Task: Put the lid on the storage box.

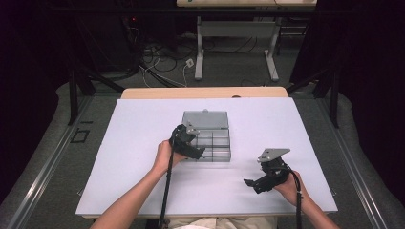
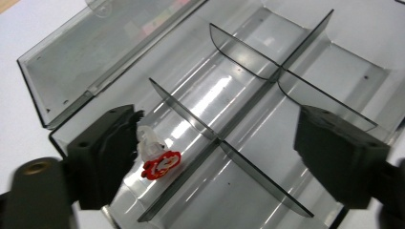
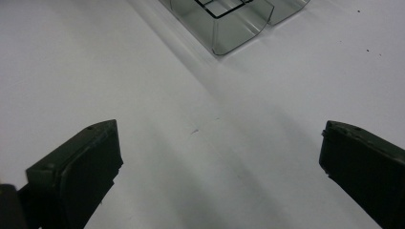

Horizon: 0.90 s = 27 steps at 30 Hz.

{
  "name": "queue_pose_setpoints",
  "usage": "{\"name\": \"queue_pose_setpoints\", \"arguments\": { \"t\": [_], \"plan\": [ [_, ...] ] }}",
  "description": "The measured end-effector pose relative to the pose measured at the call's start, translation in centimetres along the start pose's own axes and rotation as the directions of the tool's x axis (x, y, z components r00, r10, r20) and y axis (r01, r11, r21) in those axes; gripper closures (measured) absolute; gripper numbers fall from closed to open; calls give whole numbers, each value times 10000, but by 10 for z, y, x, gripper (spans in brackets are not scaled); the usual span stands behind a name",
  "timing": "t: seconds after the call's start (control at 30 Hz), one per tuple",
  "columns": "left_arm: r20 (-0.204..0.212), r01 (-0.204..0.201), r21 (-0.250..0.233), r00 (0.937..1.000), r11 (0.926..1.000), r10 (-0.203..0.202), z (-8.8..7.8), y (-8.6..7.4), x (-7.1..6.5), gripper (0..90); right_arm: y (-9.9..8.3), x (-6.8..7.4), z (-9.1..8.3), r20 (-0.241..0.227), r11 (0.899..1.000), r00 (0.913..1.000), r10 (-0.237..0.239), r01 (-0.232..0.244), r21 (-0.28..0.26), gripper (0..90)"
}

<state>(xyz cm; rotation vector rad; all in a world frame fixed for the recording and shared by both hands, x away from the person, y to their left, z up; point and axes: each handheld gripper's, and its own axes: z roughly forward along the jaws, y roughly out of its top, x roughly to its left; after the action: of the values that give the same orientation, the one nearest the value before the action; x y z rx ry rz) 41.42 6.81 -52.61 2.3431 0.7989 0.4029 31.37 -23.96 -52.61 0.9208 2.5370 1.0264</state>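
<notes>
1. While the right gripper (image 1: 256, 183) rests nearest the person on the white table (image 1: 133, 143), its jaws spread and holding nothing, it plays no part.
2. Farther off, the left gripper (image 2: 210, 157) hangs over the smoky transparent plastic divided box (image 2: 334, 62), jaws spread.
3. The small red-and-white plastic piece (image 2: 157, 160) lies in a near corner compartment, just beside one jaw; whether it touches is unclear.
4. Judged: placing is ending; next, lift clear without snagging it.

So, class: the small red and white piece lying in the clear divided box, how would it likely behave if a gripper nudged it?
The red and white piece looks tiny and probably light. On the divided box's glossy curved floor it may well slide or skitter.
</notes>
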Motion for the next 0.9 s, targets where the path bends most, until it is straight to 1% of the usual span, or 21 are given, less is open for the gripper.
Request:
{"name": "queue_pose_setpoints", "arguments": {
  "t": [0.03, 0.1, 0.13, 0.17, 0.2, 0.27, 0.3, 0.33, 0.37, 0.43, 0.47, 0.53, 0.6, 0.63, 0.67, 0.73, 0.77, 0.8, 0.9],
  "plan": [
    [42, -5, -13, 10000, 10000, 5, 1, 0, -2, 164, 0, 0, 0, -31, 10000, 10000, -6, 6, 3, 0],
    [48, -137, 97, 9999, 9999, 137, 3, -1, -4, 195, 0, -1, 0, -71, 10000, 9999, -90, 90, 11, 0],
    [42, -182, 143, 9998, 9997, 181, 4, -1, -5, 211, 0, 0, 0, -40, 10000, 10000, -41, 41, 27, 1],
    [69, -230, 209, 9997, 9995, 229, 5, -1, -6, 232, 0, 0, 0, -53, 10000, 10000, -54, 55, 27, 0],
    [7, -174, 212, 9998, 9996, 174, 7, -1, -7, 257, 0, 0, 1, -58, 10000, 10000, -30, 30, 34, 0],
    [47, -256, 442, 9997, 9987, 254, 9, -2, -7, 318, 0, 0, 1, -57, 10000, 10000, -16, 16, 91, 1],
    [31, -218, 502, 9998, 9985, 217, 10, -2, -8, 336, -1, 0, 2, -50, 10000, 10000, -41, 41, 53, 1],
    [130, -146, 477, 9998, 9988, 140, 10, -2, -8, 350, -1, 0, 2, -71, 10000, 10000, -47, 47, 63, 1],
    [99, -124, 416, 9999, 9991, 120, 10, -3, -8, 373, 0, 0, 2, -62, 10000, 10000, -35, 35, 56, 1],
    [251, -54, 407, 9997, 9992, 44, 10, -3, -7, 416, 0, 0, 2, -101, 10000, 9999, -33, 34, 53, 1],
    [261, 12, 395, 9997, 9992, -22, 11, -3, -7, 438, 0, 0, 2, -111, 9999, 9999, -15, 16, 127, 1],
    [200, 3, 486, 9998, 9988, -12, 11, -4, -6, 460, 0, 0, 2, -114, 9998, 9999, -28, 30, 178, 1],
    [109, 95, 430, 9999, 9990, -100, 11, -4, -5, 495, 0, 0, 3, -127, 9998, 9999, -19, 21, 177, 1],
    [41, 108, 451, 9999, 9989, -110, 11, -4, -5, 510, 0, 0, 3, -170, 9999, 9999, -22, 25, 171, 1],
    [-73, 208, 395, 9998, 9990, -206, 12, -5, -6, 521, 0, 0, 3, -162, 9998, 9999, -40, 43, 173, 1],
    [-221, 216, 394, 9995, 9990, -208, 14, -6, -4, 548, 0, 0, 3, -146, 9997, 9999, -70, 73, 225, 1],
    [-221, 216, 394, 9995, 9990, -208, 14, -6, -4, 556, 0, 1, 4, -75, 9998, 10000, -18, 19, 178, 1],
    [-145, 270, 370, 9995, 9990, -265, 15, -6, -3, 561, 0, 0, 4, -92, 9998, 9999, -63, 65, 169, 2],
    [-141, 303, 309, 9995, 9991, -299, 15, -7, -4, 567, 2, 1, 5, -68, 9998, 9999, -110, 112, 170, 2]
  ]
}}
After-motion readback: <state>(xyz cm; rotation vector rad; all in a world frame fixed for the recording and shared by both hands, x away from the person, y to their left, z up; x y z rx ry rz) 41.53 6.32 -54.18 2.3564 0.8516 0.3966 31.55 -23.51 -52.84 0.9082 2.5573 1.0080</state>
